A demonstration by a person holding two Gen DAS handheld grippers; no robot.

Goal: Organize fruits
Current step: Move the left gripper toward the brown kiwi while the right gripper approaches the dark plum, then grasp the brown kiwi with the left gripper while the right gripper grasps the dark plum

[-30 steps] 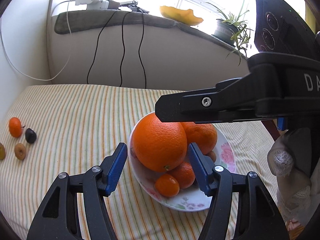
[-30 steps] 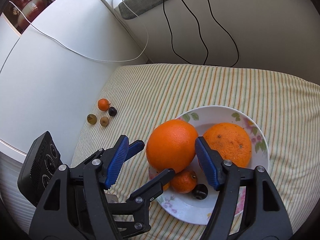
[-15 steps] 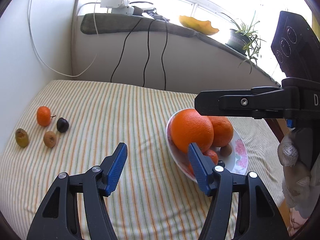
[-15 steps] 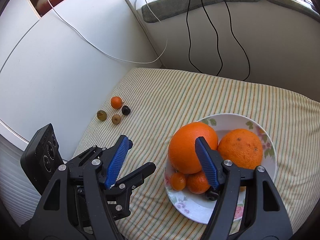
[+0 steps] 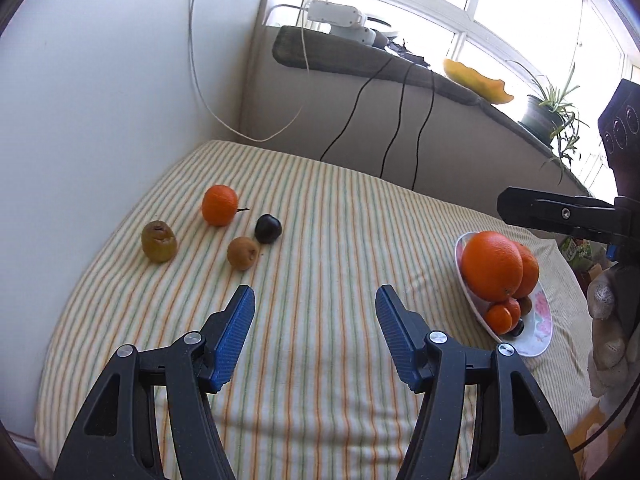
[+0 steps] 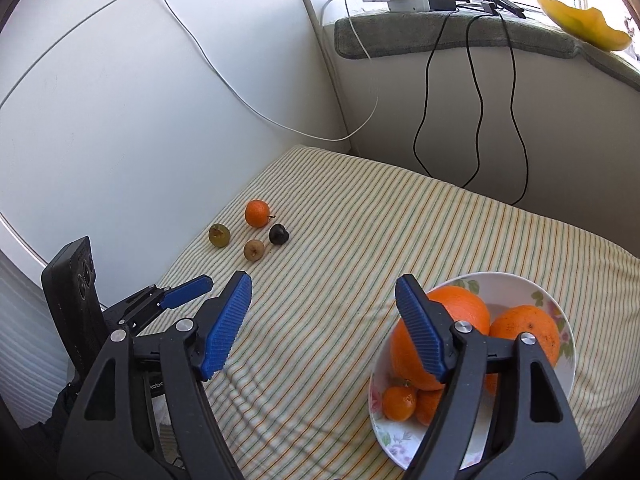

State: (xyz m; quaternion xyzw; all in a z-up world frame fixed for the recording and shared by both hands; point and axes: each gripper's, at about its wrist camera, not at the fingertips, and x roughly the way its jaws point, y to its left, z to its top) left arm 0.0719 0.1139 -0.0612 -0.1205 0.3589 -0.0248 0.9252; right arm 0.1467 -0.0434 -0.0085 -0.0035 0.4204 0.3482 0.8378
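Near left edge of striped cloth (image 5: 320, 240): small orange (image 5: 219, 210), dark plum (image 5: 268, 229), two brownish fruits (image 5: 243, 253), loose, close together. Toward right edge: floral plate (image 6: 568, 364) piled with big oranges (image 6: 448, 320) and small ones. Left gripper (image 5: 316, 300) over bare cloth, jaws apart, nothing between. Right gripper (image 6: 324, 292) just been opening, jaws wide, empty, right finger in front of plate.
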